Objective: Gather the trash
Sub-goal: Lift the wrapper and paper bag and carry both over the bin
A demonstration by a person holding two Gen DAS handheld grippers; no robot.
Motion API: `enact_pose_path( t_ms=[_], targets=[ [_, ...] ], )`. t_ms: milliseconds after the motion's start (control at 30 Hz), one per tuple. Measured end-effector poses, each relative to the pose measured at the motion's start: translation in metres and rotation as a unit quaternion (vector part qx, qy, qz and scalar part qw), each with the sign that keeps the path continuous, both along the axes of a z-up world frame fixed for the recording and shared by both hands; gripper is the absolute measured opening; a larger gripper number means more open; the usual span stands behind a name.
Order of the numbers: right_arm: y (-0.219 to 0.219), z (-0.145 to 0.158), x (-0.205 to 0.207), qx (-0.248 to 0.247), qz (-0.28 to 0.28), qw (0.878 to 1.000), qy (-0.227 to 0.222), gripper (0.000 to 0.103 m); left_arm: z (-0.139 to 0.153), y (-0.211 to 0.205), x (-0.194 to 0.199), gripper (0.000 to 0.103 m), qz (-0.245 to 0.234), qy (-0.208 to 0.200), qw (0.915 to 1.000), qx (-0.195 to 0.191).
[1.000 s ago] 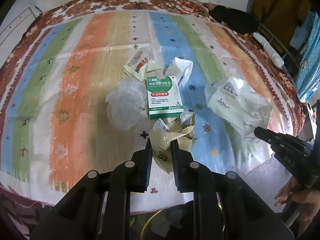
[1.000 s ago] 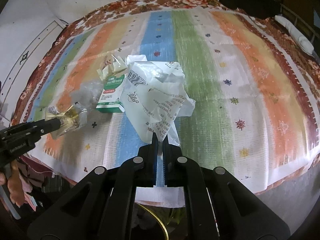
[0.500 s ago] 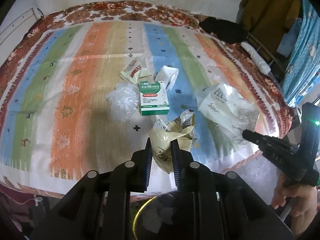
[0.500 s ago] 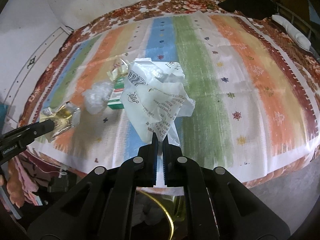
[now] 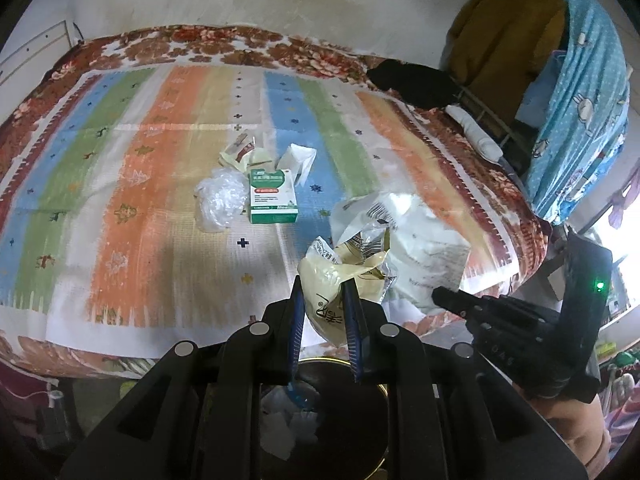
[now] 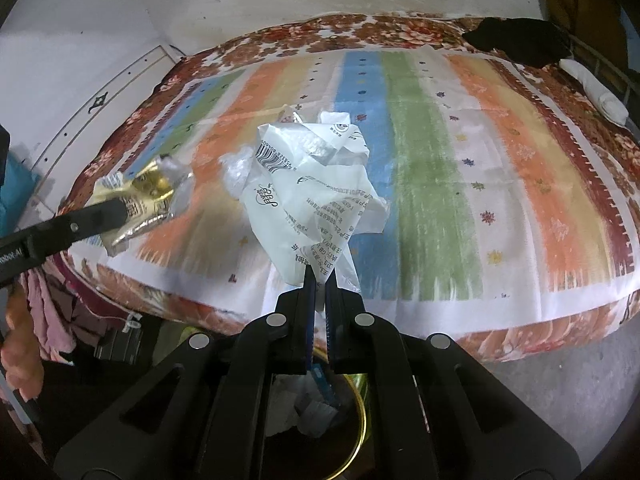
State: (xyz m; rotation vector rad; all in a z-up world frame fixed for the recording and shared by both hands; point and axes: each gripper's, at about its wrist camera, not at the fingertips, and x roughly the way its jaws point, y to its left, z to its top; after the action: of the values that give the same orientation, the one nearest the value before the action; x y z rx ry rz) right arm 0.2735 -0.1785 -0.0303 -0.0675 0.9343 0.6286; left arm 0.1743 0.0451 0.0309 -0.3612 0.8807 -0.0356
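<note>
Bedspread (image 5: 132, 184), striped, against stained wall (image 5: 248, 4); left gripper (image 5: 322, 292) clamps yellow wrapper (image 5: 340, 276), right gripper (image 6: 318, 280) pinches white bag (image 6: 308, 196); bin (image 6: 356, 432) below, mostly hidden.

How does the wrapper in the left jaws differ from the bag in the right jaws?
The yellow snack wrapper is small, crumpled and foil-lined; the white printed plastic bag is larger, thin and translucent. The left gripper stands wider around its wad than the right gripper, pinched on a thin corner. Both hang clear of the bedspread.
</note>
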Motion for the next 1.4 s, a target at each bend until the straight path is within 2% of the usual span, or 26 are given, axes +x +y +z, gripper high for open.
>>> enact_pose_path(
  t_ms=[167,433,600,867,1200,1400],
  targets=[
    [-0.007,0.001,-0.016,0.014,0.001,1.000,0.001,0.004,-0.001,-0.004,-0.013,0.018,-0.005,-0.004,1.0000,0.002],
    [-0.020,-0.003,-0.048,0.044,0.006,0.999,0.008,0.004,-0.007,-0.014,-0.036,0.018,-0.018,-0.009,0.9996,-0.020],
    [-0.021,-0.002,-0.065,0.048,0.012,0.999,-0.004,0.004,-0.011,-0.021,-0.053,0.018,-0.025,-0.015,0.9993,-0.023],
    [-0.021,-0.010,-0.089,0.061,0.030,0.998,0.006,0.004,-0.017,-0.027,-0.078,0.018,-0.024,-0.024,0.9992,-0.019],
    [-0.021,-0.027,-0.120,0.045,0.042,0.998,0.016,0.004,-0.028,-0.035,-0.104,0.018,-0.026,-0.028,0.9991,-0.018],
    [-0.017,-0.037,-0.135,0.014,0.048,0.999,0.018,0.004,-0.040,-0.043,-0.119,0.018,-0.014,-0.018,0.9997,-0.013]
  ],
)
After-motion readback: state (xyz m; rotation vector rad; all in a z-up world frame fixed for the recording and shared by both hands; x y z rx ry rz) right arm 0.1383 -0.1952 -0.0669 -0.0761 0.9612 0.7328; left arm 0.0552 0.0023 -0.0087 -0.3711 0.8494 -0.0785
